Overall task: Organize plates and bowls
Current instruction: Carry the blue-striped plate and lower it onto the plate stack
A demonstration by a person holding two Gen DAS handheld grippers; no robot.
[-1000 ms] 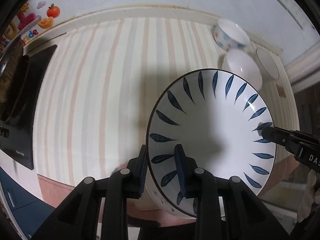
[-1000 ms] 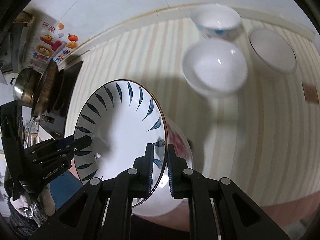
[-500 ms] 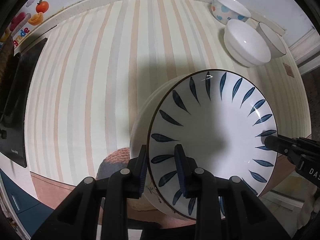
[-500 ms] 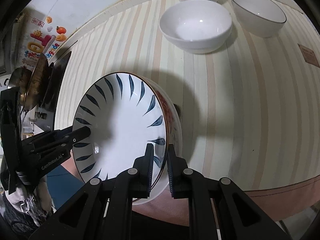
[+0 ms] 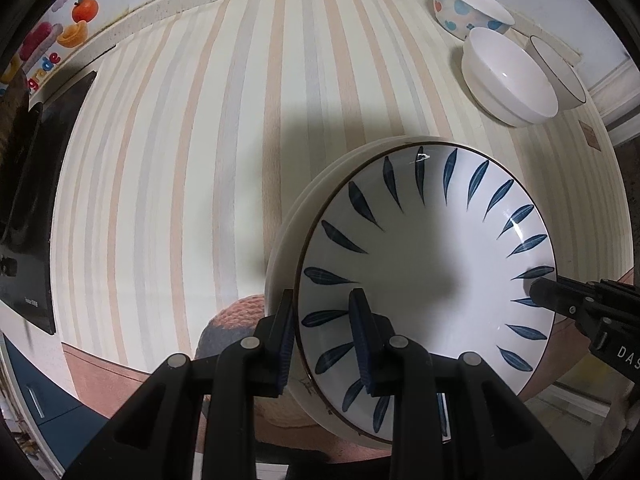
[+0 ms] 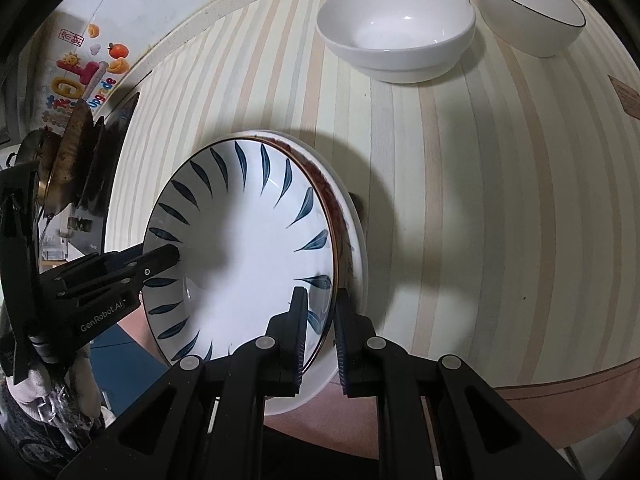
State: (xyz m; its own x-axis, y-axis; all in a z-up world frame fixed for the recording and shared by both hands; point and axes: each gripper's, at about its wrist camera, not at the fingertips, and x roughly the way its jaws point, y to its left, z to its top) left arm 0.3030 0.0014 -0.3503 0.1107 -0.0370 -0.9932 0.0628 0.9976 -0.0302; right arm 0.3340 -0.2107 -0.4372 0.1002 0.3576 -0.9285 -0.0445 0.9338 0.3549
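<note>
A white plate with blue leaf marks [image 5: 432, 264] [image 6: 248, 248] is held by both grippers at opposite rims. My left gripper [image 5: 324, 340] is shut on its near-left rim; it also shows in the right wrist view [image 6: 176, 254]. My right gripper [image 6: 322, 328] is shut on its right rim and shows in the left wrist view [image 5: 536, 292]. The plate sits low over a cream plate [image 5: 288, 240] [image 6: 356, 236] near the table's front edge; contact is unclear. Three bowls stand at the far right: a plain white one [image 5: 508, 76] [image 6: 396, 36], a dark-rimmed one [image 5: 560, 72] [image 6: 528, 8], a dotted one [image 5: 468, 12].
The striped tablecloth [image 5: 200, 140] covers the table. A black stove [image 5: 28, 200] with a pan [image 6: 68, 152] is at the left. A woven mat [image 5: 236, 320] lies under the cream plate at the front edge. Colourful packaging [image 6: 80, 76] stands by the back wall.
Both grippers have lowered the blue-leaf plate toward the table, over the cream plate. The bowls now appear farther up in both views.
</note>
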